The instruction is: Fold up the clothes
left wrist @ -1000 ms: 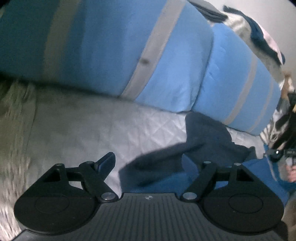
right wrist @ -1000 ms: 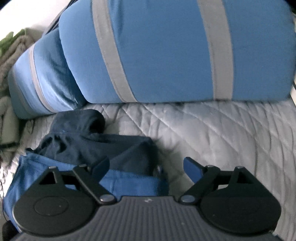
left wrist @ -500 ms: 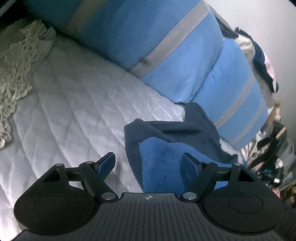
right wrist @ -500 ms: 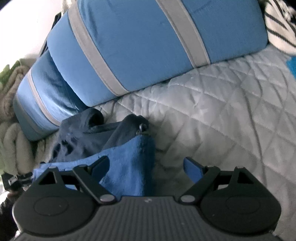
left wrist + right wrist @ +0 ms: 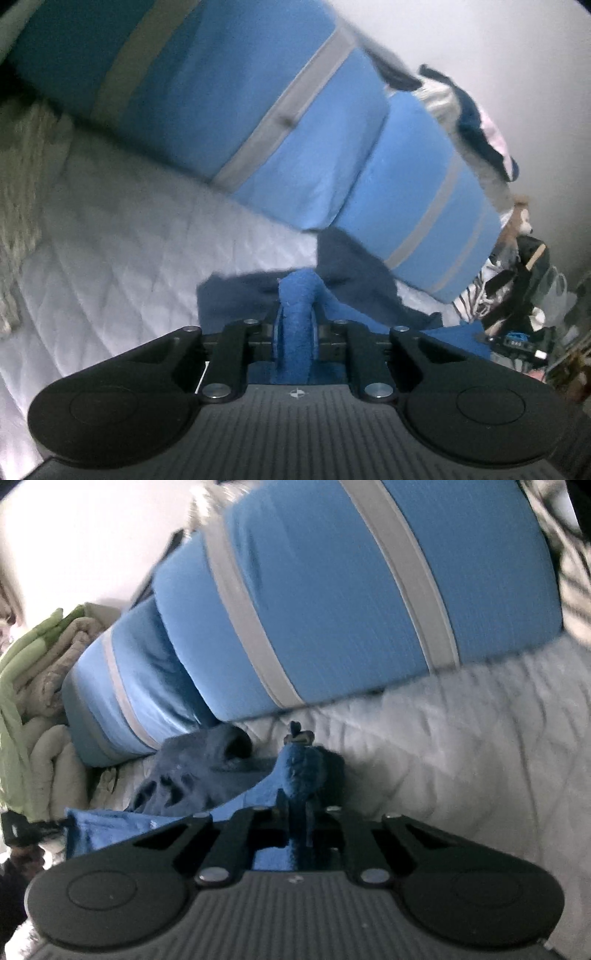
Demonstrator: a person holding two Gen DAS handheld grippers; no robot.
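Here, the left gripper (image 5: 295, 332) is pinching a fold of the blue garment (image 5: 295, 314); its two fingers are standing almost together, with only the thickness of the bright blue fleece between them. The right gripper (image 5: 297, 819) is doing the same on another bunch of the blue garment (image 5: 299, 771), and its fingers are also closed tightly around the cloth. In the right wrist view, a small metal piece, maybe a zipper pull, is sticking up from the top of the pinched bunch, but it is too blurred to tell for sure.

The garment is showing two tones, a bright blue inner side and a dark navy outer side. The rest of it is lying crumpled on the white quilted bed cover (image 5: 122, 266), just in front of the blue pillows. In the left wrist view, the dark part is spreading to the right behind the gripper and touching the lower edge of the nearer pillow.

Two blue pillows with grey stripes (image 5: 288, 122) are lying side by side behind the garment. A pile of green and beige blankets (image 5: 33, 672) is sitting at the left edge of the right wrist view. Some mixed clothes (image 5: 476, 122) are lying on top of the far pillow in the left wrist view, next to a light wall (image 5: 517, 48).
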